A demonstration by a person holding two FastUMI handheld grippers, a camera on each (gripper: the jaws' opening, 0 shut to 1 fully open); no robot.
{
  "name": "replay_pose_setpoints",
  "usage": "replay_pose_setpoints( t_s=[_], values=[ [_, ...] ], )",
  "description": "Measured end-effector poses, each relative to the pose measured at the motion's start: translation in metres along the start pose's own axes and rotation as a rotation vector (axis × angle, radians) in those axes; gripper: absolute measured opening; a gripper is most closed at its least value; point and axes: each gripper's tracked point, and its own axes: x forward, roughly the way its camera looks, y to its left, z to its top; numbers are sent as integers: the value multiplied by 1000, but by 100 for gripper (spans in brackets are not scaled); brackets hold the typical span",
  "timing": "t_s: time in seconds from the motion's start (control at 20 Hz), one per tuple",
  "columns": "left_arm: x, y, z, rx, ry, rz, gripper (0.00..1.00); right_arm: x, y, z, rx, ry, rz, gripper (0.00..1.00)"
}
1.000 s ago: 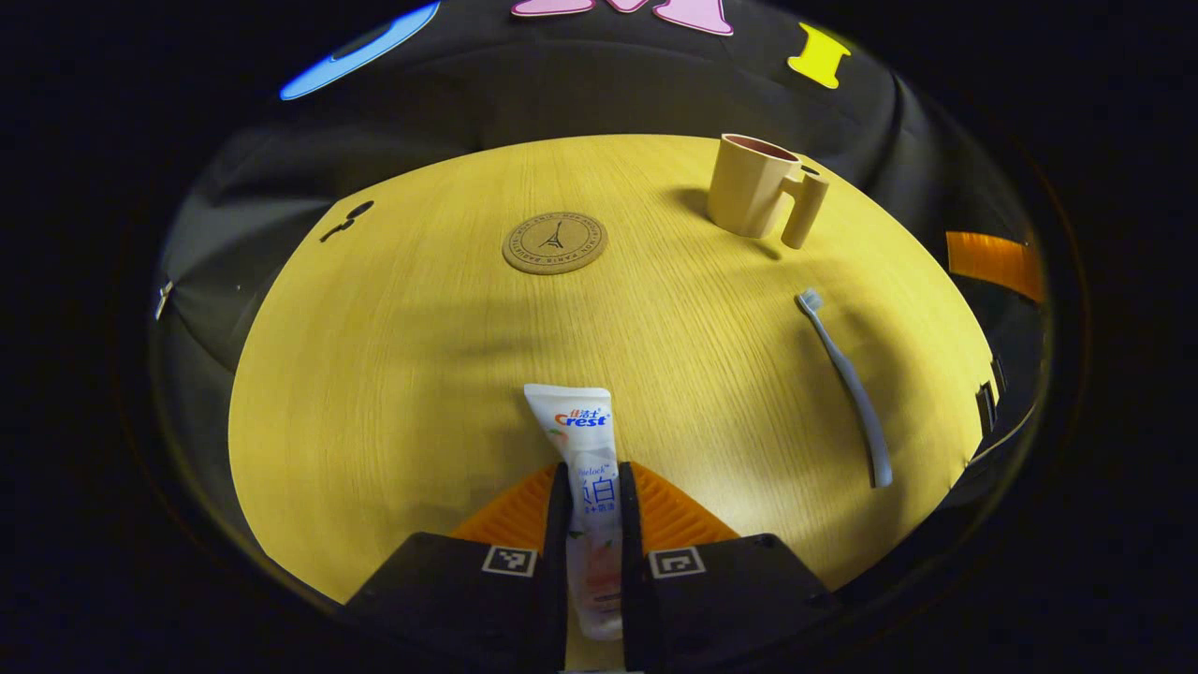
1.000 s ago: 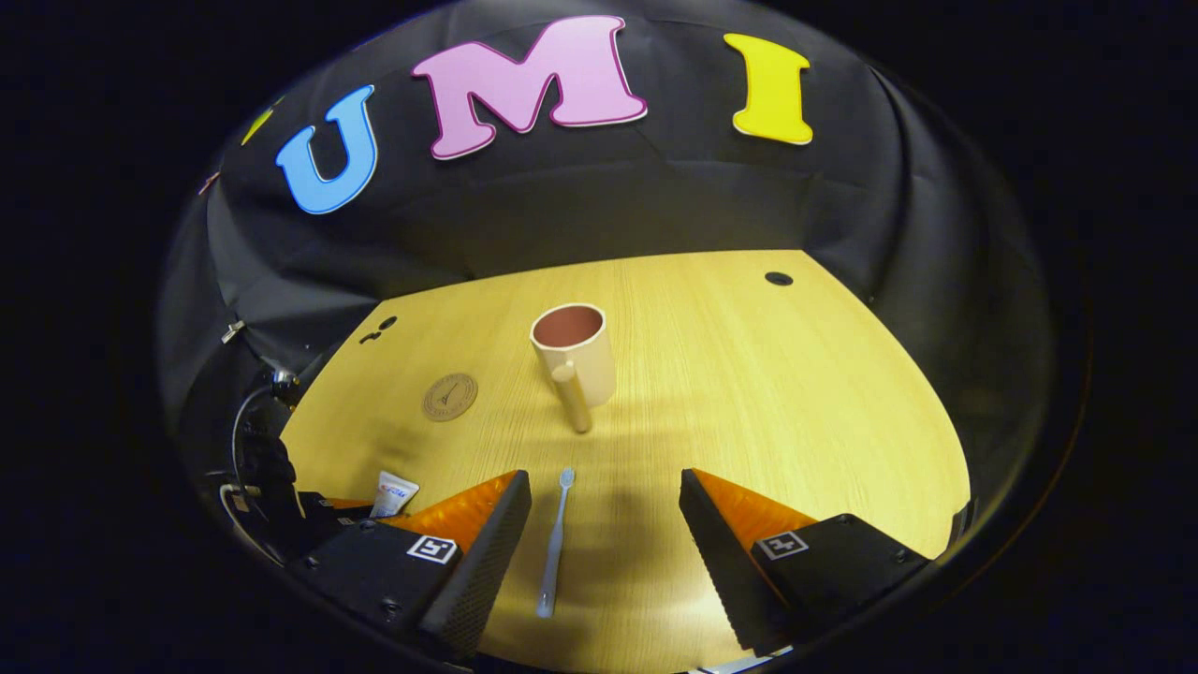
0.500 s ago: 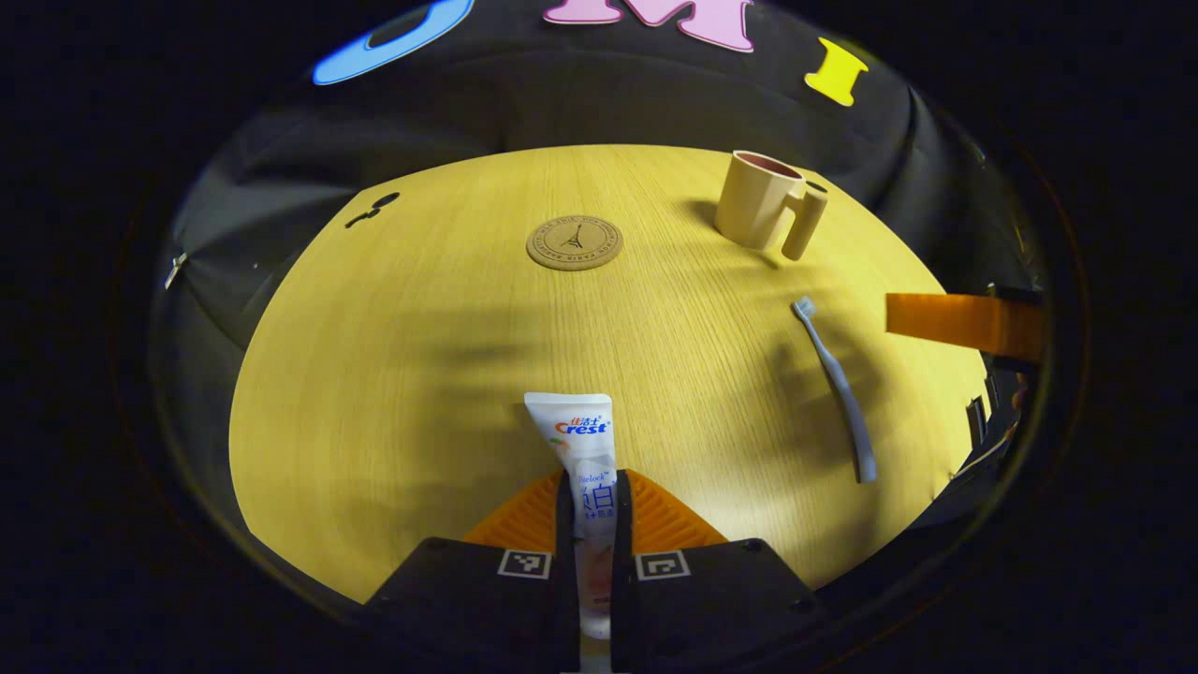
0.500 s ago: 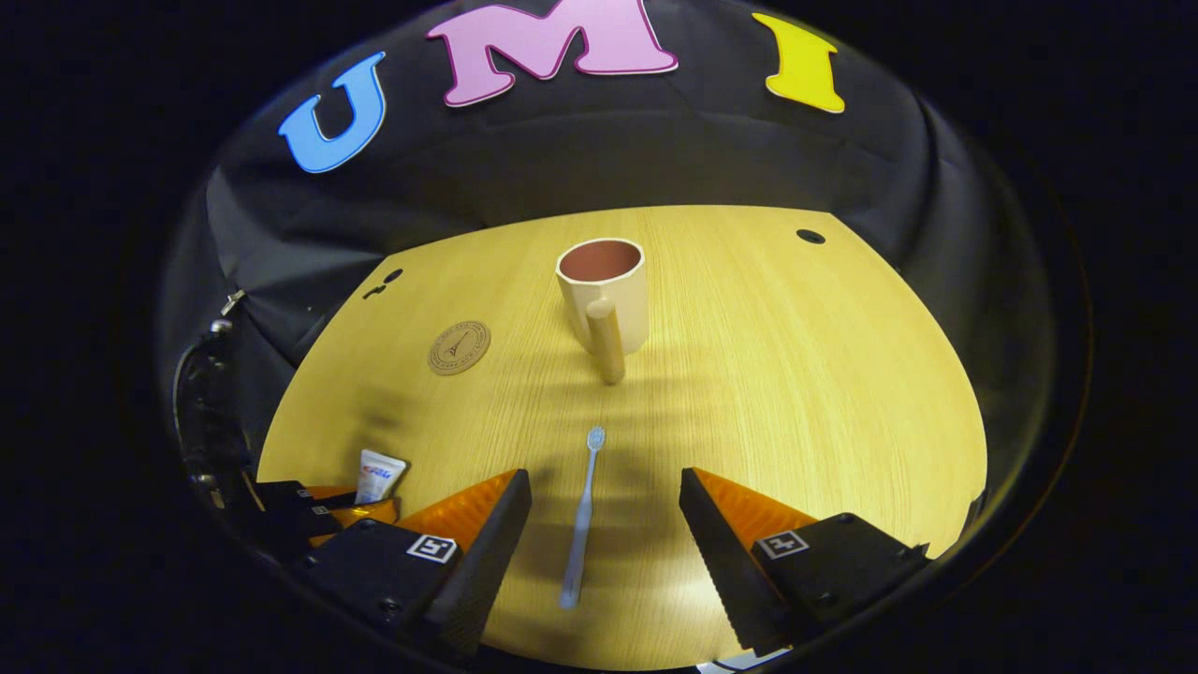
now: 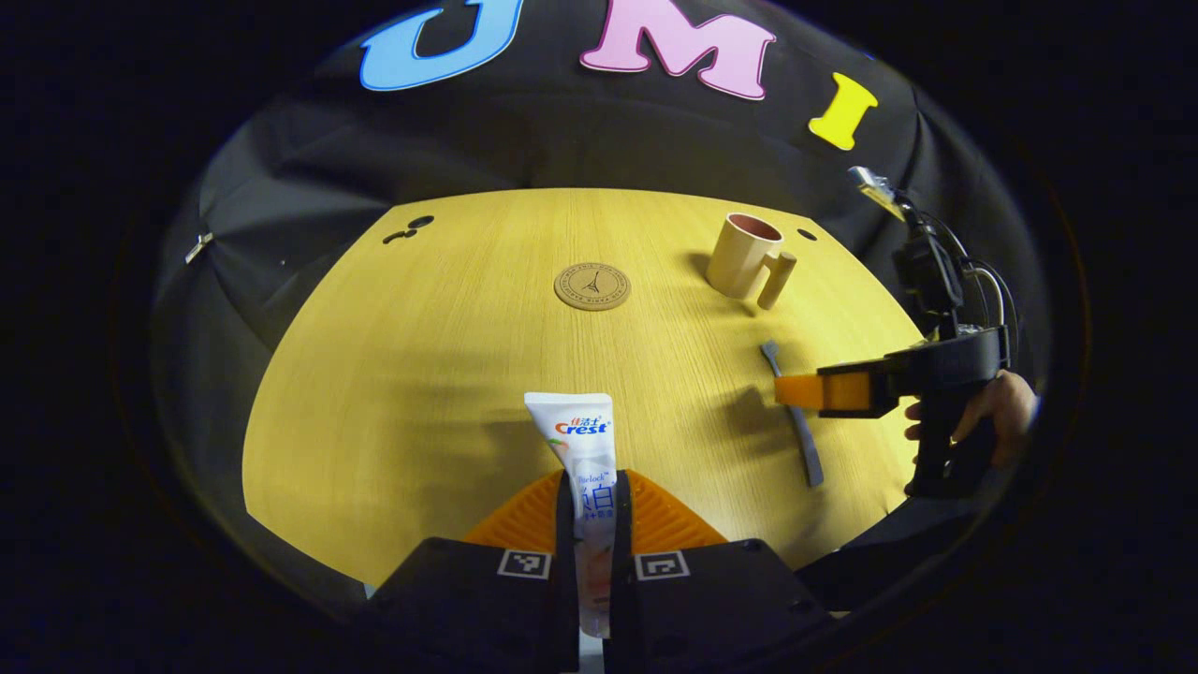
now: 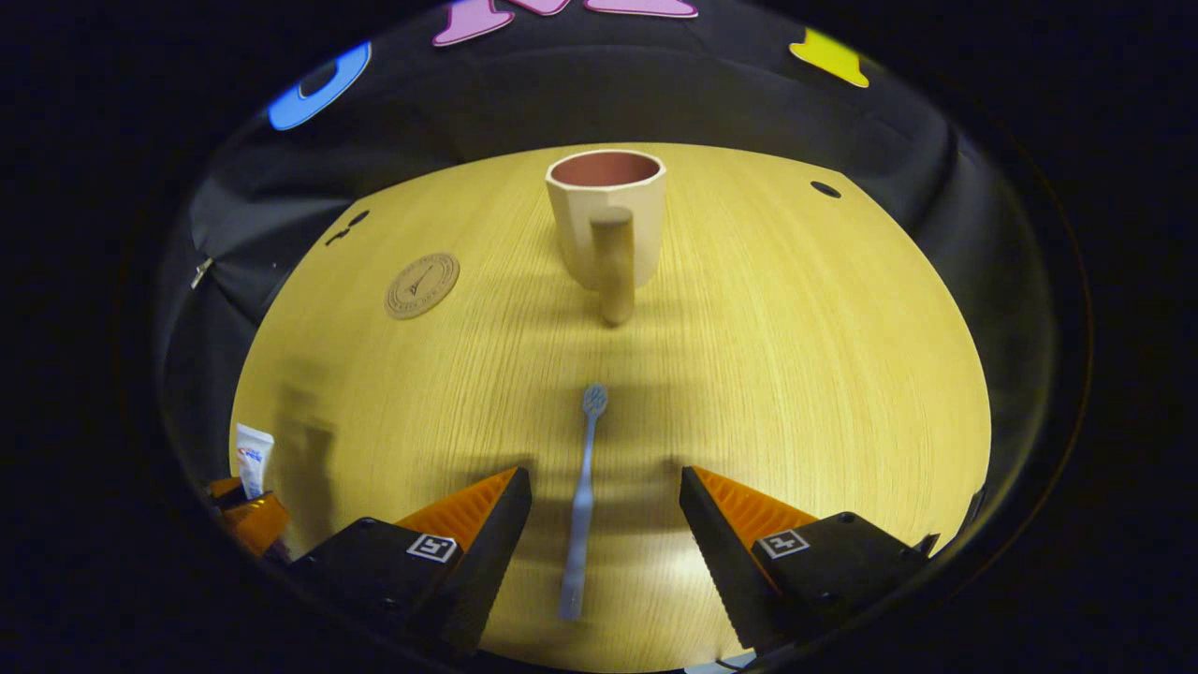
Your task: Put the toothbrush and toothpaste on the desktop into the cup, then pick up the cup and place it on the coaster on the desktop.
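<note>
My left gripper is shut on the white toothpaste tube, holding it above the wooden desktop. The grey-blue toothbrush lies flat on the desktop, its head pointing at the cup. My right gripper is open and straddles the brush handle from above; it also appears at the right of the left gripper view, right gripper, held by a hand. The beige cup stands upright beyond the brush, handle toward me. The round cork coaster lies left of the cup.
Black cloth walls surround the desktop on all sides. Small cable holes sit near the far corners of the desktop. Bare wood lies between the coaster, the cup and the toothbrush.
The left gripper has risen and pulled back with the toothpaste in it. The right gripper, still open, has dropped and moved forward over the toothbrush, toward the cup.
</note>
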Motion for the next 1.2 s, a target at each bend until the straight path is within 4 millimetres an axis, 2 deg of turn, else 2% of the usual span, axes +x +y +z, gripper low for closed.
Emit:
replay_pose_setpoints(
  t_s=[0.2, 0.3, 0.35, 0.4, 0.5, 0.6, 0.65, 0.75, 0.85, 1.05, 1.2],
  values=[
    [-6, 0, -5, -3, 3, -9, 18, 6, 2, -11, -9, 41, -37, 98],
    [-7, 1, -6, -5, 3, -15, 18, 6, 1, -11, 2, 45, -56, 97],
    [-7, 2, -7, -3, 4, -15, 18, 4, 1, -10, 11, 46, -63, 88],
    [-7, 3, -8, -2, 5, -15, 18, 5, 1, -11, 19, 57, -67, 84],
    [-8, 6, -9, -2, 4, -18, 18, 6, 3, -12, 24, 75, -71, 67],
    [-7, 6, -11, -8, 5, -24, 18, 6, 7, -11, 12, 74, -72, 43],
    [-6, 6, -12, -8, 7, -28, 18, 7, 7, -11, 20, 71, -92, 11],
    [-4, 6, -15, -7, 9, -30, 18, 4, 18, -10, 28, 67, -56, 10],
    [-3, 4, -16, -15, 11, -39, 18, 4, 32, -15, -38, 105, 30, 7],
    [0, -2, -17, -36, 3, -56, 18, 4, 33, -17, -60, 116, 62, 5],
    [-3, -5, -9, -19, -22, -68, 18, -1, 25, -14, -48, 102, 57, 5]
  ],
)
